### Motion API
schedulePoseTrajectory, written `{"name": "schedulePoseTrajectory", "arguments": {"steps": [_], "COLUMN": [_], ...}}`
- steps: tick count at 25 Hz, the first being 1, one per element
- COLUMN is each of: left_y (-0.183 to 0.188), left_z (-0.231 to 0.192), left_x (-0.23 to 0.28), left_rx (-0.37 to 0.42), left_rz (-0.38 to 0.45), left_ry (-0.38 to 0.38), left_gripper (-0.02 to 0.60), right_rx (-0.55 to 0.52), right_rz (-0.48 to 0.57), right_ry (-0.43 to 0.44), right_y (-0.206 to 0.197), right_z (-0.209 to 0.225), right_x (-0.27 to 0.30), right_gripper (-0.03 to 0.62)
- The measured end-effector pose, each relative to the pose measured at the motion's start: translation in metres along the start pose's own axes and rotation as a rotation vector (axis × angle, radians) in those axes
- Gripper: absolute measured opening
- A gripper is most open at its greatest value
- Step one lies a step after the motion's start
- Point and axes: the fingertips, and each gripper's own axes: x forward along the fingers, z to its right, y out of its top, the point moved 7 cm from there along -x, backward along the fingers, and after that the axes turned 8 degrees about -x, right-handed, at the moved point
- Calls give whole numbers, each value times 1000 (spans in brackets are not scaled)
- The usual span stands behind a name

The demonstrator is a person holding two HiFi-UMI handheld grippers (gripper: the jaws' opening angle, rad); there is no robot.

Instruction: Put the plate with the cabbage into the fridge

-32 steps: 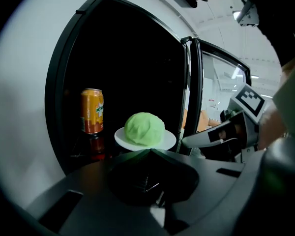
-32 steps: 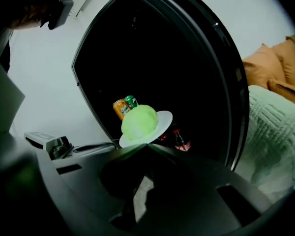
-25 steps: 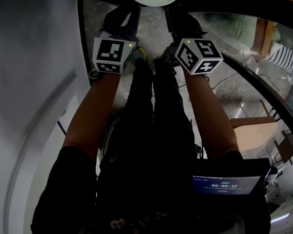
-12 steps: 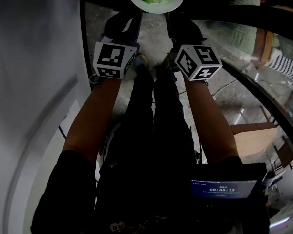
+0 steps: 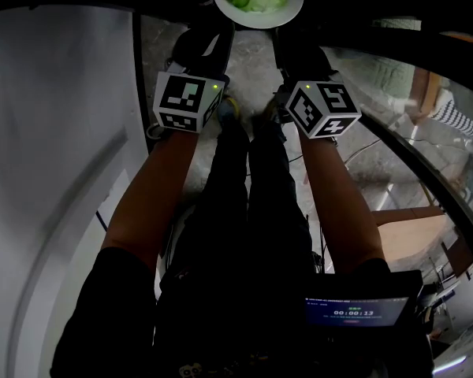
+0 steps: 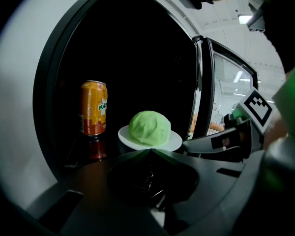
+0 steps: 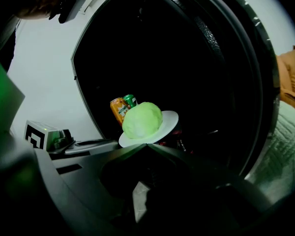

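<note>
We are holding the plate (image 6: 175, 142) by its near rim with both tools at once. The left gripper (image 6: 150, 151) is pinching the white edge with its jaws drawn fully together. The right gripper (image 7: 146, 145) is clamping the same rim just beside it, its jaws likewise closed down onto the plate, and neither one is showing any gap. The cabbage (image 6: 149, 128), a round pale green head, is sitting in the middle of the plate and covering most of it.

We are keeping the plate at the mouth of the fridge (image 6: 137, 58), in front of its dark inside. We are not managing to tell whether it is resting on a shelf or hanging clear of one. The door (image 6: 200, 97) is standing open at the right of the opening in the left gripper view.

Deeper inside, to the left of the plate, an orange can (image 6: 93, 107) is standing upright. A green can (image 7: 130, 100) is showing just beside it in the right gripper view. Under the orange can something dark red is glinting — too dim for us to name.

In the head view we are looking down along both forearms (image 5: 154, 187), which are stretching forward side by side. The plate is sitting at the far tips of the two grippers.
</note>
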Motion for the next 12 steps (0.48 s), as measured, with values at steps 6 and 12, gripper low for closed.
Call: {"name": "schedulePoseTrajectory", "arguments": {"steps": [6,12], "left_y": [9,13], "left_z": [-4,-6], "left_x": [6,9], "left_rx": [-30,-50], "left_rz": [-1,8], "left_ry": [7,10], "left_gripper": [3,3], "right_rx": [1,8], "right_rz": [6,13], "right_ry": [-3,-3], "right_y": [9,12], "right_z": [2,4], "right_x": [6,10], "right_gripper": [5,5]}}
